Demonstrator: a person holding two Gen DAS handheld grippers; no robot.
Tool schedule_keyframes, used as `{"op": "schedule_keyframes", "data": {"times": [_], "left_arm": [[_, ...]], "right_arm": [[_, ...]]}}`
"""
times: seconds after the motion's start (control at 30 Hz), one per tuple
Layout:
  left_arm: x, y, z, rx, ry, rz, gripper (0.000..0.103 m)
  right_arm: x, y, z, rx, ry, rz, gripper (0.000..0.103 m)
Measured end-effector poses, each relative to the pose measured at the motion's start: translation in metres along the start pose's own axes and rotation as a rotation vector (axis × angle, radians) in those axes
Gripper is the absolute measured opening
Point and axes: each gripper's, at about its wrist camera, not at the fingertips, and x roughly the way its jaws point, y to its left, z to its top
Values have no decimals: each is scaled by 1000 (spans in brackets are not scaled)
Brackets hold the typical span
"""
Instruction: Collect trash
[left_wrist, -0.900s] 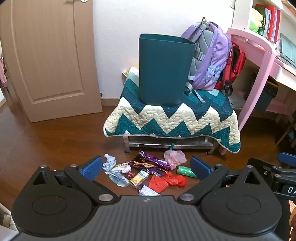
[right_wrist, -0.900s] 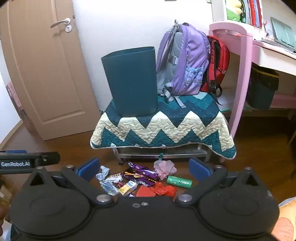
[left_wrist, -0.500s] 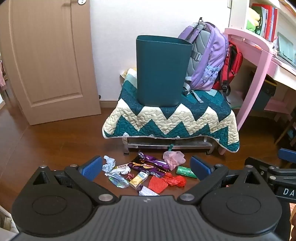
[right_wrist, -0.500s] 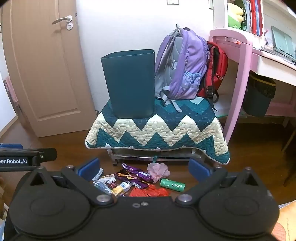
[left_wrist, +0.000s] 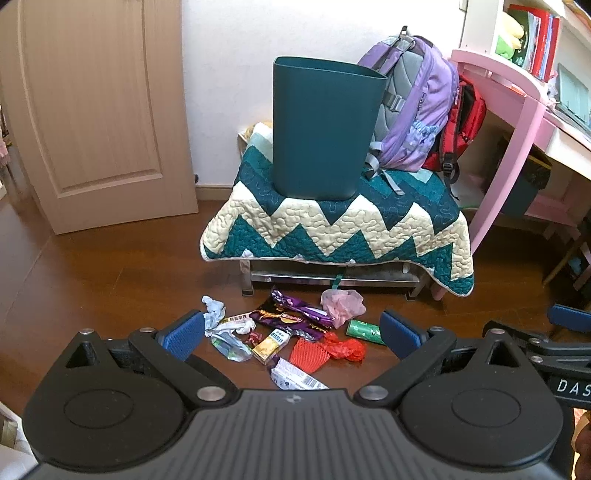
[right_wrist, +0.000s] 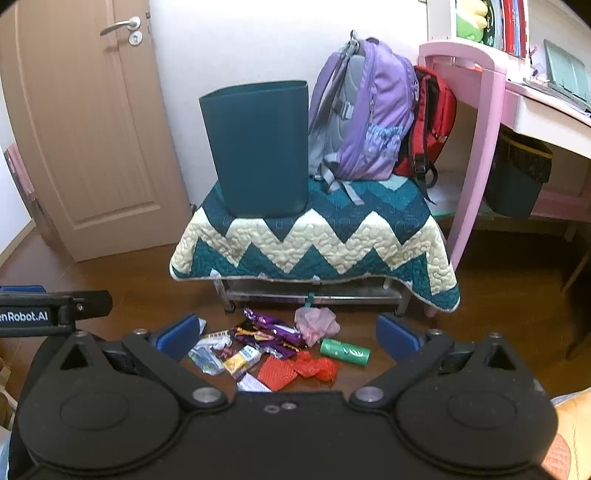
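Since the trash on the wooden floor (left_wrist: 110, 280) before the quilt-draped table (left_wrist: 332, 229) is mostly light, crinkly purple wrappers (left_wrist: 291, 314) and a crumpled red bag (left_wrist: 343, 347), both grippers, left gripper (left_wrist: 291, 328) and right gripper (right_wrist: 288, 332), fingers spread wide and empty, should pinch bunched folds; the stiffer green roll (left_wrist: 364, 330) suits a hold across its middle

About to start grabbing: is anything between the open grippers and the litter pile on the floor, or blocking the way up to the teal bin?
Nothing visible does. The litter lies on bare floor ahead of the open left gripper and right gripper. The teal bin stands upright on the quilted stool, with its top uncovered.
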Motion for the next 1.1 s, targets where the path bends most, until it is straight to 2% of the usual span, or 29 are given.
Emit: {"op": "schedule_keyframes", "data": {"times": [1.1], "left_arm": [[12,9,-2,-18,69,-10,101]], "right_arm": [[5,0,-3,-8,43,26,102]]}}
